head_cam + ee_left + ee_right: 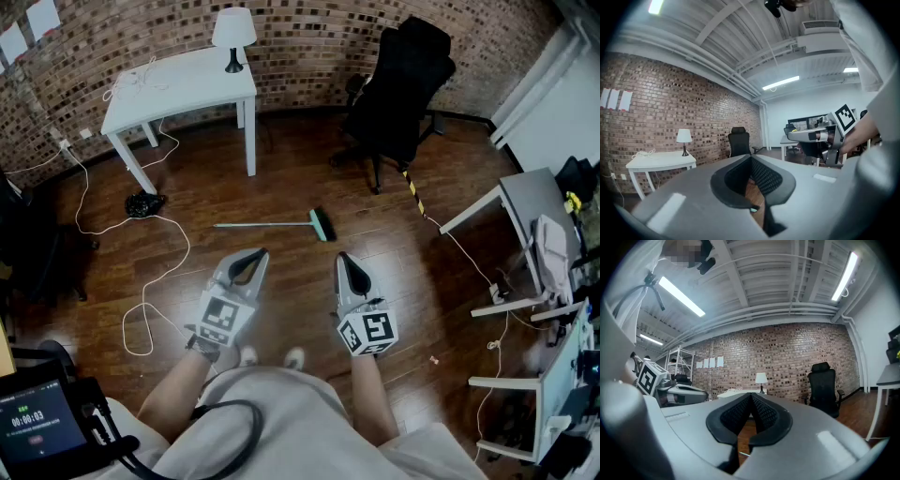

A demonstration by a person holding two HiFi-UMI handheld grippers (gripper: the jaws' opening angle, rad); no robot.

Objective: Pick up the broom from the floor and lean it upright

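Observation:
A broom [281, 224] lies flat on the wooden floor in the head view, its thin pale handle pointing left and its teal head [322, 225] at the right end. My left gripper [258, 253] hovers just short of the handle, held level, jaws shut and empty. My right gripper [343, 258] is level beside it, just below and right of the broom head, also shut on nothing. In the left gripper view the pads [751, 159] meet at the tip. In the right gripper view the pads [751, 397] meet the same way.
A white table [187, 80] with a lamp [232, 33] stands by the brick wall at the back left. A black office chair [398, 89] is behind the broom, to the right. White cables [141, 300] loop over the floor at left. Grey desks [539, 202] line the right side.

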